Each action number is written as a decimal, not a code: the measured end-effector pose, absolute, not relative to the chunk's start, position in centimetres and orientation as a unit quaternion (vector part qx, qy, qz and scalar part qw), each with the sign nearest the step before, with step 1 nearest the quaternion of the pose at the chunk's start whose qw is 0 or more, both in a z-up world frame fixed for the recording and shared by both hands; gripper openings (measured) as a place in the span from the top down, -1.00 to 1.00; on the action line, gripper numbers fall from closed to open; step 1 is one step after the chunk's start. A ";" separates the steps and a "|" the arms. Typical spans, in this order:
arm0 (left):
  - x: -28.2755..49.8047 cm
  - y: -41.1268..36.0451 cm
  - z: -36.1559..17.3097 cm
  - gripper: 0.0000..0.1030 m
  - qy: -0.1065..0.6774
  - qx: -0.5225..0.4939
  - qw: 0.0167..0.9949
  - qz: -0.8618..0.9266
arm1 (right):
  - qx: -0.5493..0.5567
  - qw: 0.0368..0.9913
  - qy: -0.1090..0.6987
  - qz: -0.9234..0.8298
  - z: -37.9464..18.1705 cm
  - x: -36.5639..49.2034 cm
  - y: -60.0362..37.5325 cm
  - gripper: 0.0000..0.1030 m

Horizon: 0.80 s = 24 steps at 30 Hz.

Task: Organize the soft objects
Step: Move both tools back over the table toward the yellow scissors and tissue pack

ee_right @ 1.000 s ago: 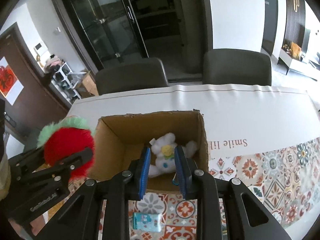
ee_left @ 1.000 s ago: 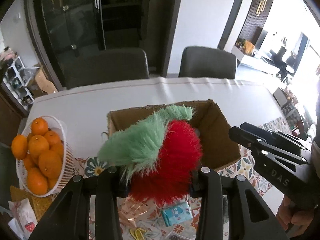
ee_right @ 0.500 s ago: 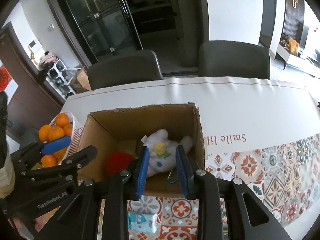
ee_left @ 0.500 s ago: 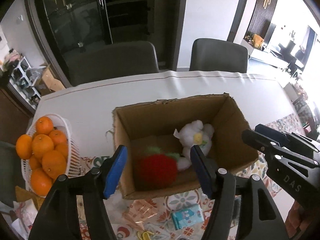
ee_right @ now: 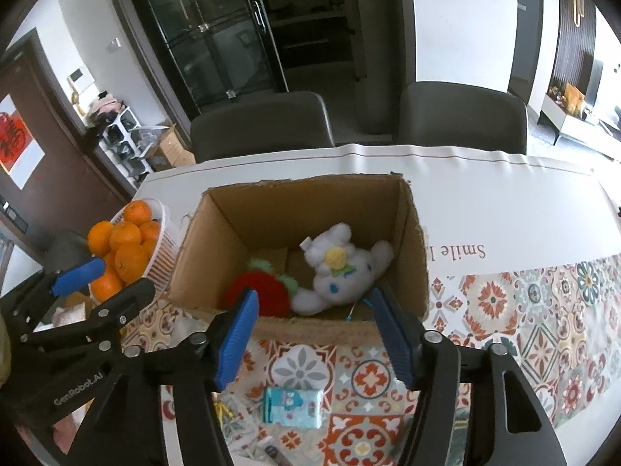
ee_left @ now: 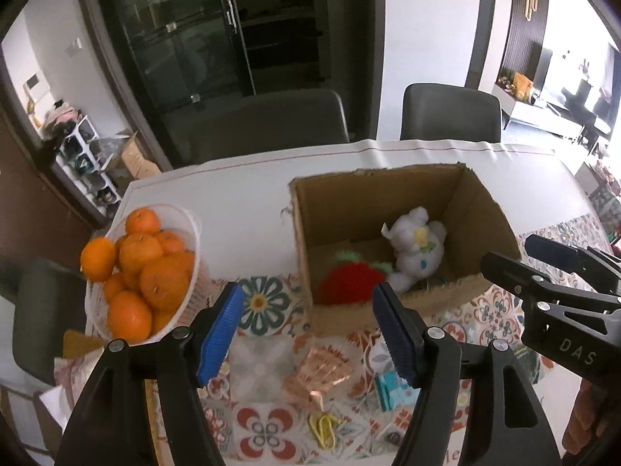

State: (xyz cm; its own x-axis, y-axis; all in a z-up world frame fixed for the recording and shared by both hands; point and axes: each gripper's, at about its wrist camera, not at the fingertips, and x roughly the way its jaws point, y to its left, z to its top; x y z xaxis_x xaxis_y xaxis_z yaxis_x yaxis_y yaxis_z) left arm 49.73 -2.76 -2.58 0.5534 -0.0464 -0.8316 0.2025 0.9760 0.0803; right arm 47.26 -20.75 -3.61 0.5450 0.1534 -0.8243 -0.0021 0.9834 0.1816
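The left gripper [ee_left: 306, 328] is spread wide and holds nothing, hovering just short of the cardboard box [ee_left: 493, 209]. The right gripper [ee_right: 314, 334] is likewise spread wide and empty. In the box, the red strawberry plush [ee_right: 258, 291] lies touching the white plush toy [ee_right: 335, 272]. A basket of oranges [ee_left: 190, 240] stands on the worktop [ee_left: 240, 202].

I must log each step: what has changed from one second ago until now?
The left tongs let go of the red strawberry plush; it now lies in the cardboard box beside the white plush. The right tongs opened. Box and orange basket stayed.
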 end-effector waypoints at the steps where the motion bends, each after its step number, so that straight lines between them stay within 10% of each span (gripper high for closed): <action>1: 49.2 -2.4 -2.6 -0.37 0.469 0.081 0.877 -0.070 | 0.078 0.876 0.475 0.046 -3.5 46.9 -20.4 -0.29; 24: 42.3 2.7 -9.4 -0.38 0.544 0.032 0.837 -0.058 | 0.064 0.835 0.538 0.094 -9.2 42.2 -15.5 -0.61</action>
